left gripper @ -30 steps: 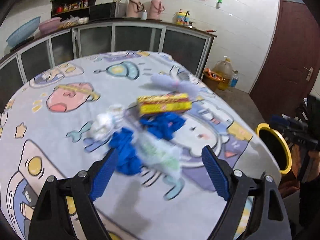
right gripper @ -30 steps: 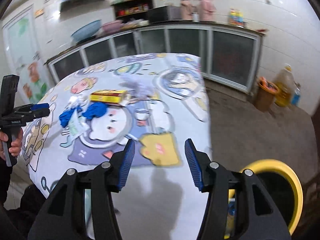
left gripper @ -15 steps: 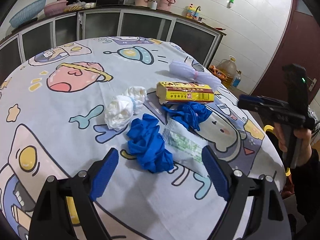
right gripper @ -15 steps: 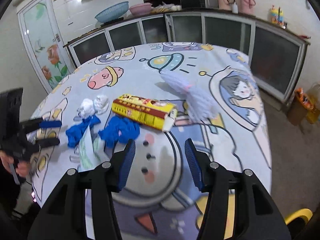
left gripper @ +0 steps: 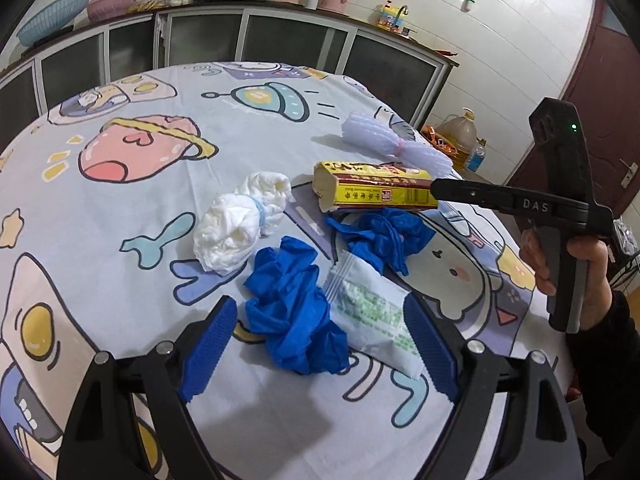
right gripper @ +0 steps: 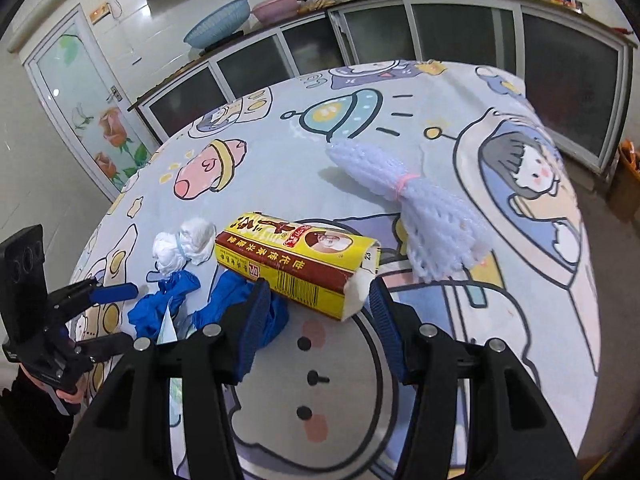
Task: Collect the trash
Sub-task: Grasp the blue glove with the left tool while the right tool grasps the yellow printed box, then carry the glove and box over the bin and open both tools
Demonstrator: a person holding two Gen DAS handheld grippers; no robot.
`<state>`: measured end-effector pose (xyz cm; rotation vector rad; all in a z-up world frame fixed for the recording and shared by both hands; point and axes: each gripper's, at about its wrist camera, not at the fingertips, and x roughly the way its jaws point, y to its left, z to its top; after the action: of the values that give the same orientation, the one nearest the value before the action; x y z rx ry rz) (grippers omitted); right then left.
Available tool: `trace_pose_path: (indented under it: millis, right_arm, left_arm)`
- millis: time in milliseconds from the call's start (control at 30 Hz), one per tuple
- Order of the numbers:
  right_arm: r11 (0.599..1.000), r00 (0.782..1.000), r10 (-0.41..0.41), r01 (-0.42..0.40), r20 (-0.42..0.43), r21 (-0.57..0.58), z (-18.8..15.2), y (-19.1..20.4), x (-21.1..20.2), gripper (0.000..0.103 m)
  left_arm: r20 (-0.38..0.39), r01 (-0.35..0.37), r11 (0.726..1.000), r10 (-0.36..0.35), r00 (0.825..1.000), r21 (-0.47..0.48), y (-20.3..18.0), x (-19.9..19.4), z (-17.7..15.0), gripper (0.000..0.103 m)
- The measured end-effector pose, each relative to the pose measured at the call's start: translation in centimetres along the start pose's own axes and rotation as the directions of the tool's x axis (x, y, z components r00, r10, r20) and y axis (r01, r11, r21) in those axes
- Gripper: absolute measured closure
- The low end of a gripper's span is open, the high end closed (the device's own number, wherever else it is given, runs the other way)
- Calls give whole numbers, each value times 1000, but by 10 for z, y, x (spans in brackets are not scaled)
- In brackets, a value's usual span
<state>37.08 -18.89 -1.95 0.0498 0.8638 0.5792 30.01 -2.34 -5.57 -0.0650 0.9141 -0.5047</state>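
Observation:
Trash lies on a table with a cartoon cloth (left gripper: 120, 208). My left gripper (left gripper: 320, 348) is open and low over the table. A crumpled blue glove (left gripper: 292, 312) and a white-and-green wrapper (left gripper: 372, 316) lie between its fingers, untouched. Beyond them are a white tissue wad (left gripper: 236, 232), a second blue glove (left gripper: 384, 236), a yellow-and-red box (left gripper: 372, 192) and a white foam net (left gripper: 392, 144). My right gripper (right gripper: 320, 316) is open, and its fingertips flank the near end of the yellow box (right gripper: 296, 264), which rests on the cloth. The left gripper (right gripper: 108, 314) shows at the left of the right wrist view.
Glass-fronted kitchen cabinets (left gripper: 280, 40) stand behind the table. An oil bottle (left gripper: 460, 132) sits on the floor at the right, near a dark red door (left gripper: 600, 100). A hand (left gripper: 576, 256) holds the right gripper's handle beyond the table's right edge.
My right gripper swung from the yellow-rimmed bin beside the table across to the yellow box. My left gripper came down closer to the blue glove and wrapper.

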Motion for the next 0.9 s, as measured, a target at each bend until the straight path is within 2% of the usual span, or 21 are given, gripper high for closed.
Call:
trace_pose_path:
  millis: [167, 267, 300, 333, 400, 467, 533, 633, 900]
  right_arm:
    - [1000, 999, 24, -23, -26, 15, 1, -2, 13, 54]
    - [998, 998, 49, -47, -44, 31, 1, -3, 20, 55]
    - [998, 997, 53, -51, -51, 35, 1, -3, 22, 60]
    - [998, 997, 54, -52, -56, 36, 1, -3, 25, 69]
    - [997, 996, 68, -66, -62, 34, -1, 0, 26, 75]
    - [995, 993, 100, -98, -58, 34, -1, 6, 23, 81]
    - [990, 989, 143, -142, -33, 22, -1, 12, 15, 91]
    - [989, 989, 145, -145, 6, -16, 1, 24, -5, 102]
    - [990, 987, 142, -141, 76, -22, 1, 31, -48, 102]
  left_arm:
    - [-27, -4, 1000, 4, 1000, -15, 3, 13, 1, 22]
    - [-40, 9, 998, -11, 999, -60, 10, 20, 3, 33]
    - [-42, 23, 997, -26, 999, -77, 13, 21, 3, 42]
    - [-43, 32, 995, -36, 998, -94, 17, 24, 3, 48]
    - [-56, 13, 994, -20, 998, -113, 21, 31, 3, 74]
    - [-57, 1, 992, -8, 998, -126, 23, 37, 3, 87]
    - [-41, -3, 993, -1, 999, -115, 19, 35, 3, 89]
    - [-10, 23, 991, -25, 1000, -131, 20, 21, 2, 90]
    - [79, 4, 993, 5, 997, -120, 21, -33, -4, 90]
